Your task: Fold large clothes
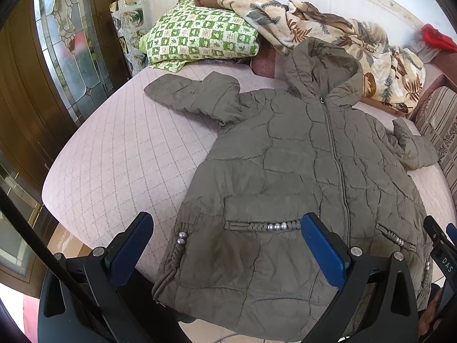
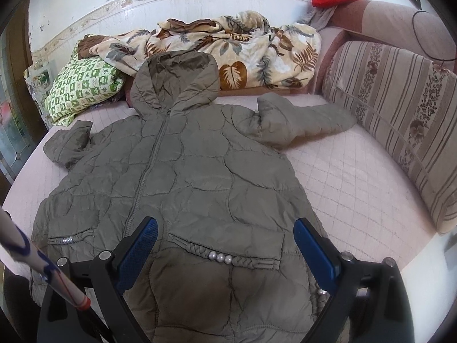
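Left gripper [image 1: 228, 245] and right gripper [image 2: 225, 245] hover wide-spread above the jacket [image 2: 200, 171] hem.

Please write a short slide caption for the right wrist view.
Open right tool above the hem of a zipped olive hooded jacket lying flat on a quilted bed.

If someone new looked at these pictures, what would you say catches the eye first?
The olive quilted hooded jacket dominates, spread face up and zipped on the pale pink quilted bed cover, sleeves out to both sides. Behind its hood lie a leaf-print blanket and a green checked pillow. Both grippers, left and right, hover open over the hem.
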Motion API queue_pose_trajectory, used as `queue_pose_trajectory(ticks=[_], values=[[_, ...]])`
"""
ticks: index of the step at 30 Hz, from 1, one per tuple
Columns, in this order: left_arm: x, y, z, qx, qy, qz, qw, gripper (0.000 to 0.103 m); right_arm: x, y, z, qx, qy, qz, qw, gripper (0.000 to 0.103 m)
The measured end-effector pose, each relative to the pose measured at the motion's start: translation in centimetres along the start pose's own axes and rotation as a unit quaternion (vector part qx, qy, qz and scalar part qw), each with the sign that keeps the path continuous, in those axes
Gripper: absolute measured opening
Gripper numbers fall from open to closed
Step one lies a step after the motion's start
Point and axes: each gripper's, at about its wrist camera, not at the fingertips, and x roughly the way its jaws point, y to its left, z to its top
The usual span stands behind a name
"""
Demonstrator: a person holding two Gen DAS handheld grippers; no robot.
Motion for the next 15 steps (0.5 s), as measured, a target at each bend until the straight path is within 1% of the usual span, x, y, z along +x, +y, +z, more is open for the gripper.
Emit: queue_pose_trajectory(ticks=[15], values=[[2.3,-0.4,0.3,0.001,0.025,0.004,0.9997,0.103,1.8,-0.4,-0.1,0.006,0.020,-0.004,1.000,0.098]])
